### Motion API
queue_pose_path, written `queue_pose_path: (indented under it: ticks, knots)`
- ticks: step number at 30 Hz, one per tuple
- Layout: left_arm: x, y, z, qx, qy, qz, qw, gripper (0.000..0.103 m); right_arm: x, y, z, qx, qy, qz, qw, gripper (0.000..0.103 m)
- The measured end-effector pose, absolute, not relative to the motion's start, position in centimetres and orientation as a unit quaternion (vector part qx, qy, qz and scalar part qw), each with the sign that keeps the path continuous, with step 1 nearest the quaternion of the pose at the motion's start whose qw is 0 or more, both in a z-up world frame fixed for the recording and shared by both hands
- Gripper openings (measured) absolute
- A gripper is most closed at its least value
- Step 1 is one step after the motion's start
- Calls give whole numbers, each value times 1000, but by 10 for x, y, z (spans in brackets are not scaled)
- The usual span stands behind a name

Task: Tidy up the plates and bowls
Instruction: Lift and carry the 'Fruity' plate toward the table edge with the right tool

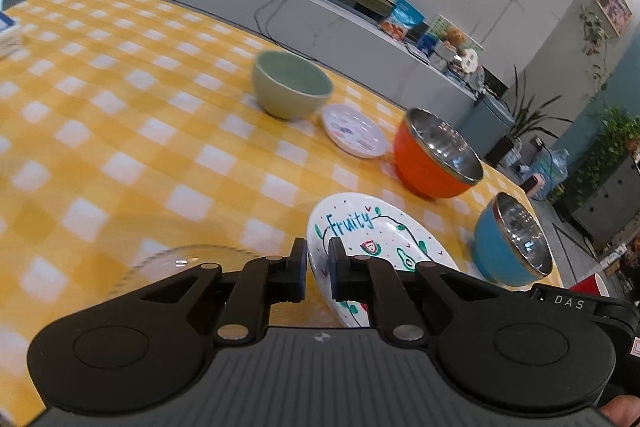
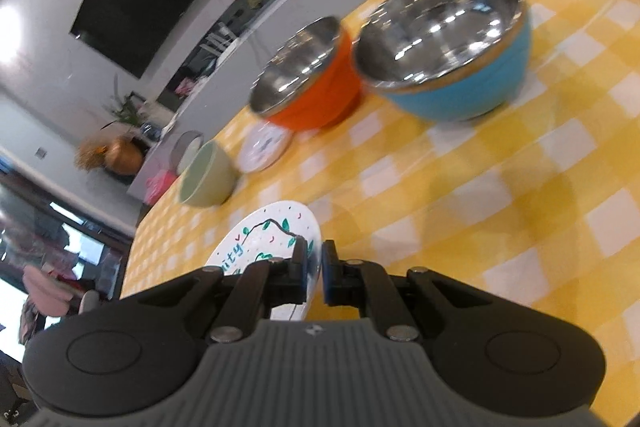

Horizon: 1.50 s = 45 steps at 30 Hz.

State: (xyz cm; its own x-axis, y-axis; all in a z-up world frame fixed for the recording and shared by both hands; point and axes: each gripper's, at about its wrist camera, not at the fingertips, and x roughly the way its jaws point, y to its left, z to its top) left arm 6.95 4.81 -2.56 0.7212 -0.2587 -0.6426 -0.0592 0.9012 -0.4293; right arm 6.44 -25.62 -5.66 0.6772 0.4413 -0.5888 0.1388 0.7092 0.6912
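Fruity plate pinched at opposite rims by left gripper and right gripper, kept level for stacking; bowls grouped along tablecloth far edge.

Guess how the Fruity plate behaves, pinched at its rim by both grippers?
Fruity plate looks rigid and glazed, so probably slippery where the thin rim sits in the left hand-held gripper and right hand-held gripper. Held tilted at two edges, it may pivot or slip. Likely ceramic, so it could chip if dropped on the table.

L jaws on Fruity plate
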Motion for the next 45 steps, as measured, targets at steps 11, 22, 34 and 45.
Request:
queue_pose_path:
  ticks: [11,22,34,45]
  knots:
    - [33,93,-21,-222,365,-17,904,11,52,-210,-58,357,410,146,826,5]
    - [14,121,-35,-229,381,17,896,11,44,-170,-64,313,431,186,826,5]
    - [8,111,-44,-188,392,22,900,12,33,-161,-63,247,428,179,851,5]
    - [5,95,-43,-122,392,40,911,11,28,-147,-61,184,421,171,871,7]
